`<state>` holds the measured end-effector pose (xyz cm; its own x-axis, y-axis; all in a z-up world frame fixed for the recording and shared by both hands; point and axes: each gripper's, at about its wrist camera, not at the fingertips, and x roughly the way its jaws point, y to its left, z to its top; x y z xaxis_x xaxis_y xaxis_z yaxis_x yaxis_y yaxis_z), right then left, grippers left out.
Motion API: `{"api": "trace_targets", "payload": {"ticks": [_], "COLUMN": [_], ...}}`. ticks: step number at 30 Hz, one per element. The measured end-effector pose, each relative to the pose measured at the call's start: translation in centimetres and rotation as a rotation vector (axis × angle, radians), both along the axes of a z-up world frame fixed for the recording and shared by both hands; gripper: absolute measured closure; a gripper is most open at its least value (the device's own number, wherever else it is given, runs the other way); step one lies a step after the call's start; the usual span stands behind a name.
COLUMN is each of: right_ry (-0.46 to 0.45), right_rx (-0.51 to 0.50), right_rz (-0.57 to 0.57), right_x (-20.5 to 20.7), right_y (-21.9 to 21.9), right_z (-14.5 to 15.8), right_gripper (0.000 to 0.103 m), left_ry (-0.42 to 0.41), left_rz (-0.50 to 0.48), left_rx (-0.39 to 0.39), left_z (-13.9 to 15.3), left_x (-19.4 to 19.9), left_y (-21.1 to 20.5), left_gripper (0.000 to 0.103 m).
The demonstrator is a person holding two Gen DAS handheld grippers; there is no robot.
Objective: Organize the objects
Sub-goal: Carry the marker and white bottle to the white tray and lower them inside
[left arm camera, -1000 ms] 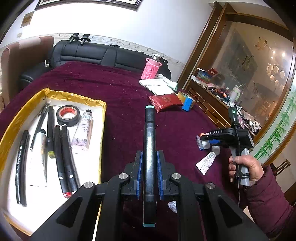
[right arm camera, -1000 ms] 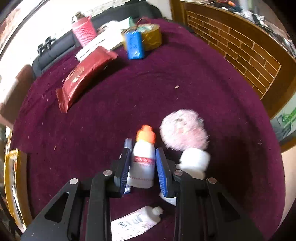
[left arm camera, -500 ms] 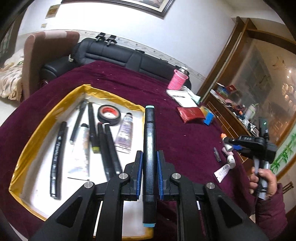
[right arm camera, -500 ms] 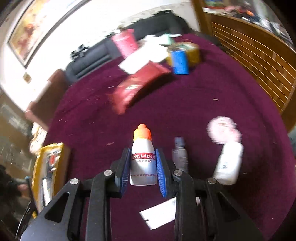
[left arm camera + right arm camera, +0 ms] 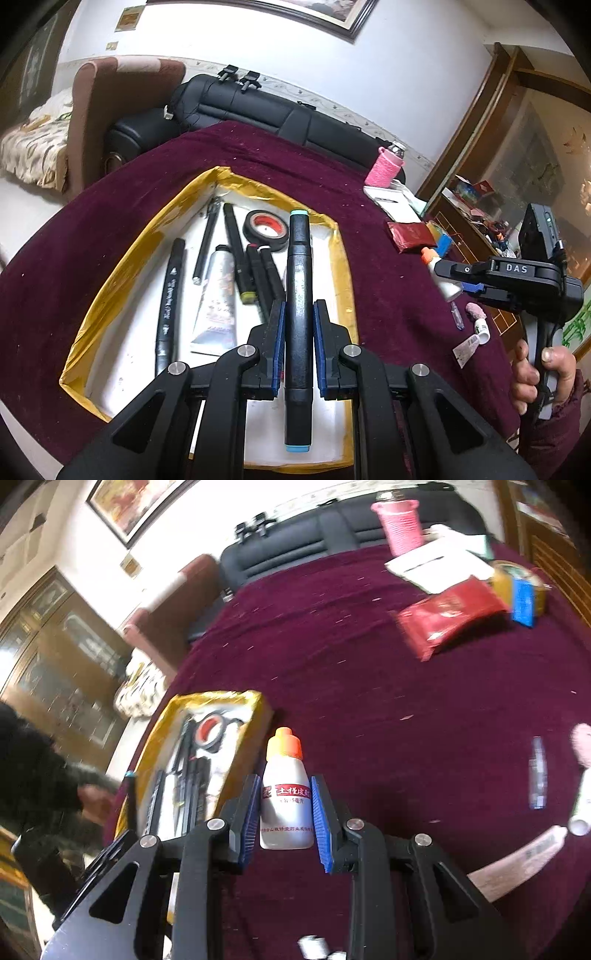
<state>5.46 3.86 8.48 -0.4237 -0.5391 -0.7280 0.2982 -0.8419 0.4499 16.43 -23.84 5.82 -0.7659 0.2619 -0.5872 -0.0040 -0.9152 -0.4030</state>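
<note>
My left gripper (image 5: pixel 298 314) is shut on a black marker (image 5: pixel 298 280) with teal end caps, held above the gold-rimmed white tray (image 5: pixel 122 258). The tray holds several markers, a black tape roll (image 5: pixel 266 229) and a silver tube (image 5: pixel 218 299). My right gripper (image 5: pixel 284 794) is shut on a small white bottle (image 5: pixel 286 797) with an orange cap, held above the maroon tablecloth just right of the tray (image 5: pixel 255 705). The right gripper and bottle also show in the left wrist view (image 5: pixel 443 277).
On the cloth to the right lie a small blue vial (image 5: pixel 537 771), a pink puff (image 5: pixel 583 742), a white bottle (image 5: pixel 581 808) and a white tube (image 5: pixel 517 860). At the back stand a red packet (image 5: pixel 447 616), papers (image 5: pixel 439 565), a pink-sleeved bottle (image 5: pixel 400 524) and a black sofa (image 5: pixel 258 107).
My left gripper has carried the marker left, over the tray. My right gripper has lifted the orange-capped bottle away from the puff and small items and moved it left toward the tray.
</note>
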Motion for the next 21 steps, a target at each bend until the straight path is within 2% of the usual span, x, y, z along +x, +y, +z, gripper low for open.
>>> {"api": "trace_targets", "payload": {"ticks": [15, 21], "right_ry": [-0.042, -0.057], "right_rx": [-0.001, 0.011], "right_rz": [0.159, 0.198], "right_x": [1.1, 1.5], "right_y": [-8.2, -10.9], "right_z": [-0.9, -1.5], "right_gripper": [0.078, 0.078], "left_ry": [-0.046, -0.047], "left_rz": [0.038, 0.041], "left_rx": [0.046, 0.03], "left_z": [-2.3, -2.6], "left_x": [-0.8, -0.8], "left_y": [-3.0, -3.6], "left_gripper": [0.091, 0.091]}}
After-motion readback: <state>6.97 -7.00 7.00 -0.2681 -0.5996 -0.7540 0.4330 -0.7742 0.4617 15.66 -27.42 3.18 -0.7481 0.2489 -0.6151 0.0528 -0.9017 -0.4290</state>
